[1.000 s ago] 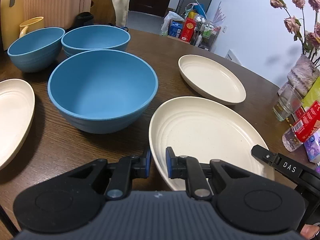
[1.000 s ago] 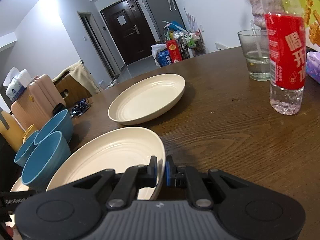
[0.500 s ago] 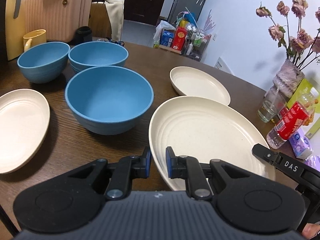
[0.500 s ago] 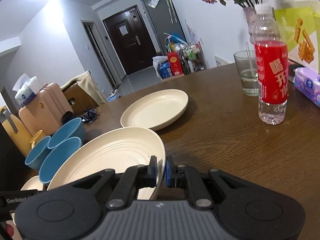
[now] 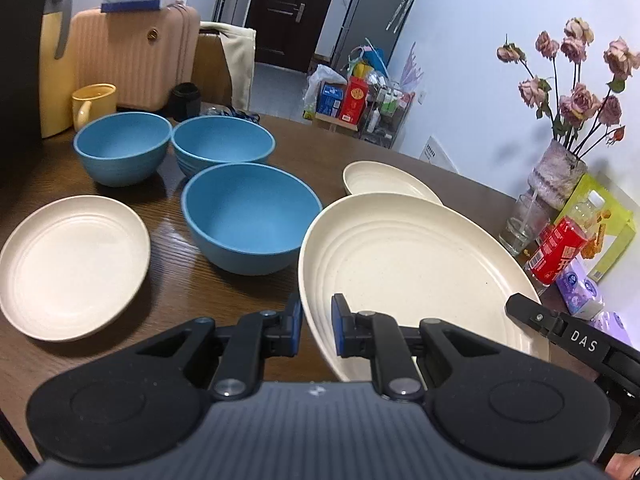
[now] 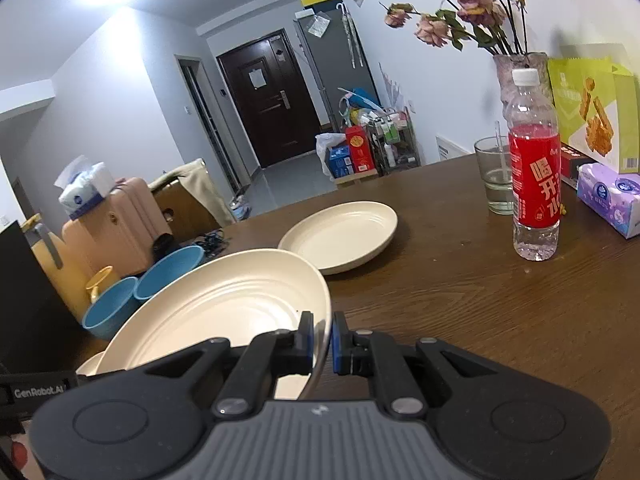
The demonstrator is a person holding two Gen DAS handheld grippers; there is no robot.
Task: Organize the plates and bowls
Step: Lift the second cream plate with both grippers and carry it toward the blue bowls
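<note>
Plate (image 5: 100,264) in left wrist view only

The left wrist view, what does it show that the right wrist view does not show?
Only the left wrist view shows the nearest blue bowl and the far-left plate whole. Only the right wrist view shows the water bottle upright and whole. Both show the held plate, clamped at its rim by the left gripper and right gripper, and the far plate.

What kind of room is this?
Probably a home's dining area: a wooden table with plates and bowls, a vase of flowers, and a front door beyond.
</note>
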